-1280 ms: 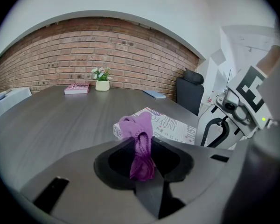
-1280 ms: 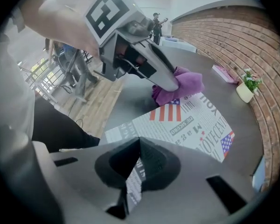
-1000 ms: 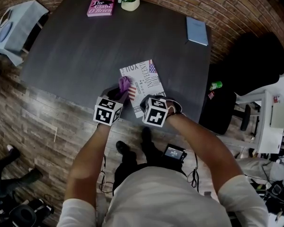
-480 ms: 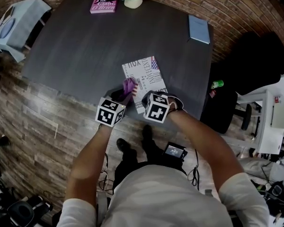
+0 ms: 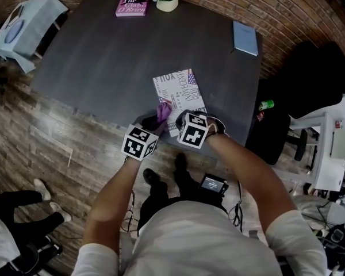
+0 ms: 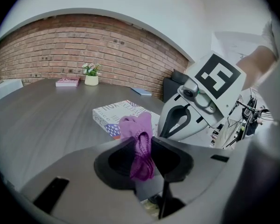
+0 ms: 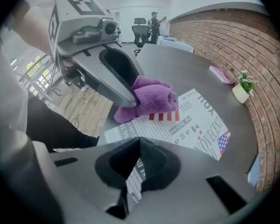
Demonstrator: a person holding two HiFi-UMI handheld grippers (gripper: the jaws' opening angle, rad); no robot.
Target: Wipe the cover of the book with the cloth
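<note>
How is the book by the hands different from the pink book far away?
The near book is white with newspaper print; the pink book has dark lettering. The near book has the purple cloth on it; the pink book is bare, beside a flower pot. Both lie flat on the dark table.

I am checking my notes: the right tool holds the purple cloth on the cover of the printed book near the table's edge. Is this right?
Not the right tool: the left tool holds the purple cloth, pinched between its jaws in the left gripper view. The rest stands: the cloth lies on the printed book's cover, near the table's edge.
</note>
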